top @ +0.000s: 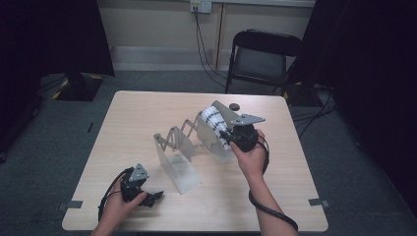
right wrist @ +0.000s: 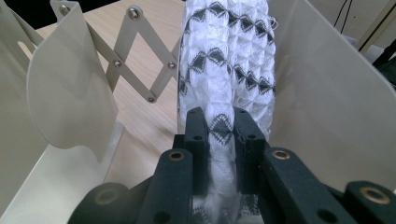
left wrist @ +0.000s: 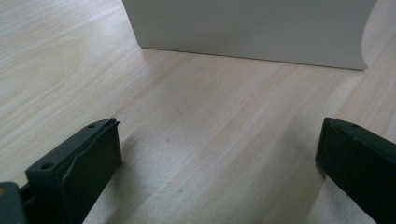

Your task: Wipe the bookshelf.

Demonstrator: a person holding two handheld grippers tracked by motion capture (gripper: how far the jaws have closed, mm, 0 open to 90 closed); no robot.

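A light wooden table (top: 147, 118) with rounded corners stands on a grey carpeted floor (top: 59, 142). Strips of grey tape (top: 74, 204) mark the floor at the table's near corners. Behind the table, a black folding chair (top: 260, 61) faces the room. The far wall (top: 157, 24) is pale beige, with a lighter skirting band along its foot. A white socket (top: 200, 6) sits high on the wall, and dark cables (top: 206, 54) hang from it to the floor. Black curtains (top: 54, 34) close off both sides. A black stand base (top: 78, 86) rests on yellow-and-black tape at the far left. The lighting is dim and even.
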